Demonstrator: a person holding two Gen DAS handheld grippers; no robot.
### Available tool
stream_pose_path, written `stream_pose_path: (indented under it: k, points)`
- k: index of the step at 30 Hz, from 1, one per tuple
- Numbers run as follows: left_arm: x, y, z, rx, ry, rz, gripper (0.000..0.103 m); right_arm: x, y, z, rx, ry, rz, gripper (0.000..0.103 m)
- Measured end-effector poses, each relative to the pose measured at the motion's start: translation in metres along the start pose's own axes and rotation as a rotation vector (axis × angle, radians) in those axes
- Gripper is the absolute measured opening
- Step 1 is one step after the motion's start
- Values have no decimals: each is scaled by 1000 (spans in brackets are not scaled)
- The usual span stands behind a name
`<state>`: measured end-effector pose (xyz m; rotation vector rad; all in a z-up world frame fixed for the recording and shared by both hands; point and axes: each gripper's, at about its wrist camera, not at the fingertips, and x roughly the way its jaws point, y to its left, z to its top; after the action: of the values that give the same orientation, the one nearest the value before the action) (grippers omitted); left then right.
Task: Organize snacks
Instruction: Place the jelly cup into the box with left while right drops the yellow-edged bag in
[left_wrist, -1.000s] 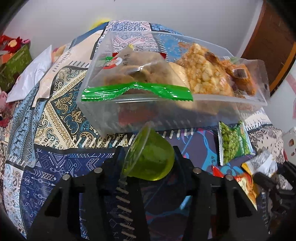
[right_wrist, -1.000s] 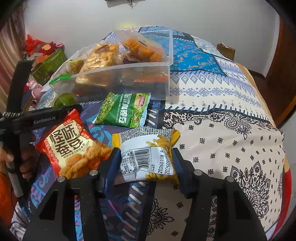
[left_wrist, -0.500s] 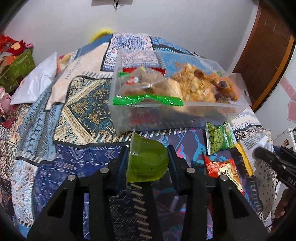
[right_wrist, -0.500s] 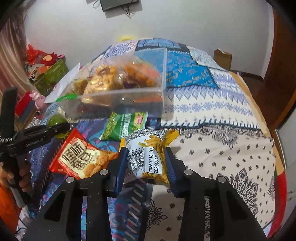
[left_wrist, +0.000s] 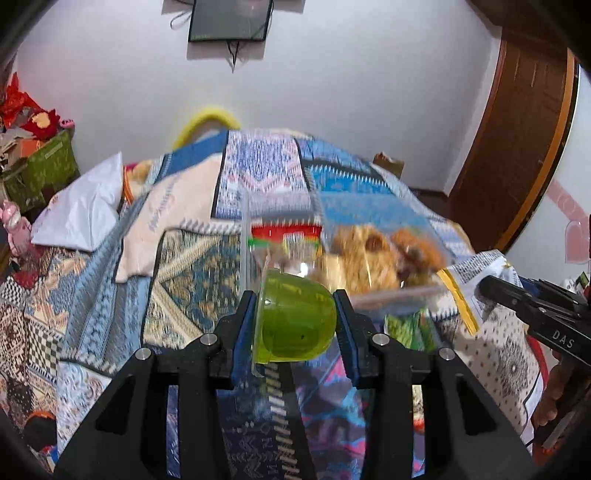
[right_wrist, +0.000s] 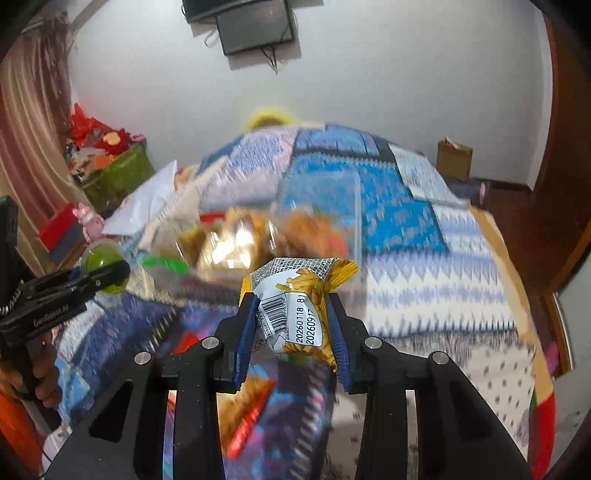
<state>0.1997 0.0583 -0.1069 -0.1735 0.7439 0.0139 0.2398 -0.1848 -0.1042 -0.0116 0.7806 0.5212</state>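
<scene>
My left gripper (left_wrist: 295, 317) is shut on a green jelly cup (left_wrist: 297, 319), held on its side above the patterned bedspread. My right gripper (right_wrist: 291, 314) is shut on a yellow and white snack packet (right_wrist: 295, 299) with a barcode and date print. Beyond both stands a clear plastic box (left_wrist: 343, 254) with several bagged snacks inside, blurred in both views. In the right wrist view the left gripper (right_wrist: 99, 275) shows at the left with the jelly cup (right_wrist: 98, 258). The left wrist view catches the right gripper (left_wrist: 491, 286) at the right, holding the packet (left_wrist: 476, 273).
A green pea packet (left_wrist: 410, 332) lies on the bedspread (left_wrist: 184, 288) beside the box; a red snack bag (right_wrist: 247, 413) lies under my right gripper. A white pillow (left_wrist: 85, 210) and green crate (left_wrist: 40, 170) sit at left. A person's hand (right_wrist: 40, 373) grips the left handle.
Both grippers closed on their items and lifted them off the bedspread. The views tilted upward, so the wall and the screen on it now show, and the box looks smaller and lower.
</scene>
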Motion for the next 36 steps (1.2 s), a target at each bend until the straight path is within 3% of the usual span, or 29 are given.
stream_pose_path:
  k: [14, 28, 36]
  points:
    - [35, -5, 53, -13, -55, 5, 41, 38, 14, 60, -2, -61, 22, 34]
    - [112, -9, 70, -12, 20, 30, 41, 91, 4, 77, 26, 26, -14, 34]
    - [135, -10, 69, -24, 72, 31, 41, 107, 2, 75, 18, 68, -34, 34]
